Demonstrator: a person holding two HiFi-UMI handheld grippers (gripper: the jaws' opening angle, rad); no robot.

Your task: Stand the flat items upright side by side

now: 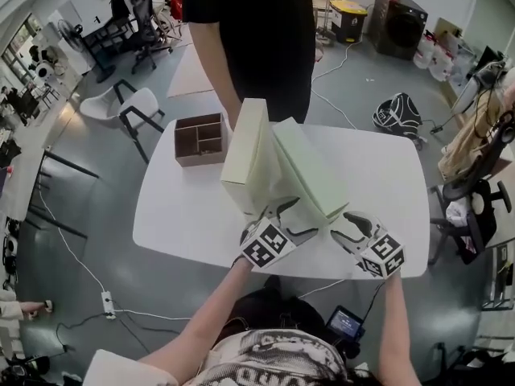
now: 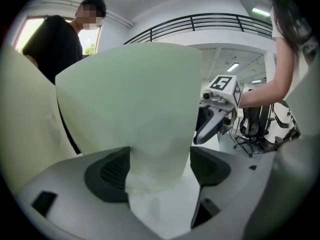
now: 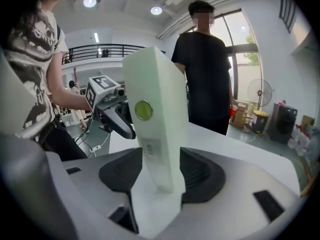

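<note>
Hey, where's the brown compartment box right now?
In the head view, the brown compartment box sits at the far left of the white table, just left of the standing pale green box, near the person in black.

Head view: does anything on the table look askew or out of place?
Yes: the right-hand green box is tilted, leaning toward the upright green box beside it, not yet standing straight. Nothing looks spilled or damaged.

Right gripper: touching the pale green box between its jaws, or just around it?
Touching. The right gripper view shows the right gripper closed on the pale green box: both dark pads press its two sides, no gap.
</note>
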